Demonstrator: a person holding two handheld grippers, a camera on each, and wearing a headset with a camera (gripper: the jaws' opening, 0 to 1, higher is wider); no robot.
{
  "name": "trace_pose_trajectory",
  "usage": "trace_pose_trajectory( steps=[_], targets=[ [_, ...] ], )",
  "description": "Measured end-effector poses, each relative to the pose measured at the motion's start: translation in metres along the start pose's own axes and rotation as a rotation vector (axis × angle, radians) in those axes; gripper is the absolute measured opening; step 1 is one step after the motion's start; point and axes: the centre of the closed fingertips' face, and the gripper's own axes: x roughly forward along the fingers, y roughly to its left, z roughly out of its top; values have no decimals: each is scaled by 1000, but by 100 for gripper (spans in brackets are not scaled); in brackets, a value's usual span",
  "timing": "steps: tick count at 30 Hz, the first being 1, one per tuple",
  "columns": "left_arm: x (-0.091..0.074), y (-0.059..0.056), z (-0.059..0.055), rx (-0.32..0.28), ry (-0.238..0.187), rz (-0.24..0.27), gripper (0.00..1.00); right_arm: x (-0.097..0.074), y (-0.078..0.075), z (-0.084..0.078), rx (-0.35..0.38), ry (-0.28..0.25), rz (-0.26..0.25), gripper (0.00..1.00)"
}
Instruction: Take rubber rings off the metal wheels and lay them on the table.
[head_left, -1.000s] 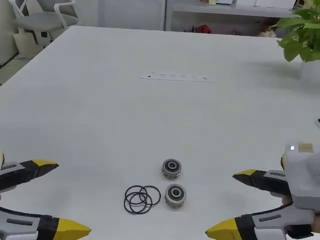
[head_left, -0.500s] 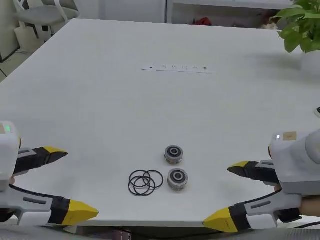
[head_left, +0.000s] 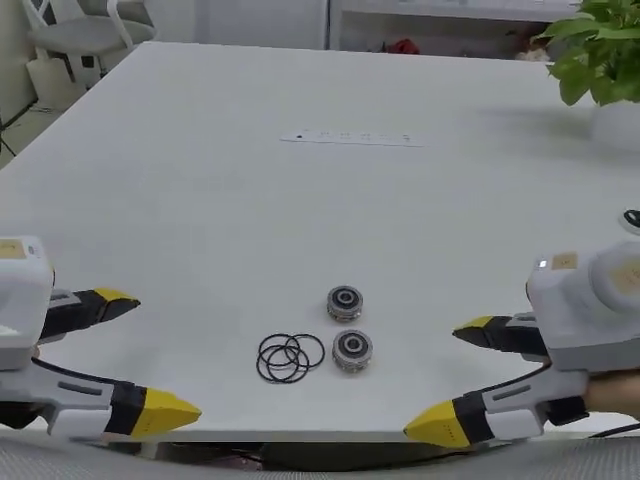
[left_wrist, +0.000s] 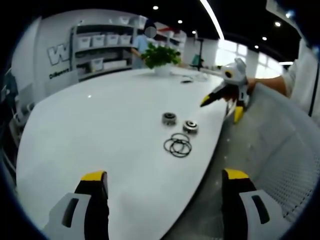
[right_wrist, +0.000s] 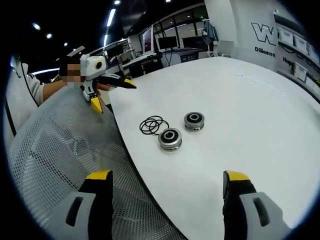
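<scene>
Two metal wheels lie flat near the table's front edge: the far wheel and the near wheel, also the far wheel and near wheel. Left of the near wheel lies a pile of several black rubber rings, seen too as rings and rings. My left gripper stands open at the front left, empty. My right gripper stands open at the front right, empty. Both are well apart from the wheels. I cannot tell if rings sit on the wheels.
A white strip with small marks lies mid-table. A potted plant stands at the far right. Office chairs stand beyond the far left corner. The table edge runs just below the rings.
The head camera has tilted and pulled back, so the table's front edge shows. Both grippers have drawn back toward the edge and stay open. Wheels and rings lie where they were.
</scene>
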Motion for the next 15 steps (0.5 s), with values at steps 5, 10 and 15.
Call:
trace_pose_trajectory(
  steps=[5,10,15],
  targets=[
    [1,0,1,5,-3,0,96,-1,-2,-1,11,-3,-6,87],
    [0,2,0,-11,-11,8,95,1,-1,-1,12,-4,2,87],
    [0,1,-1,-7,-8,9,95,0,-1,1,31,-23,4,87]
  ],
)
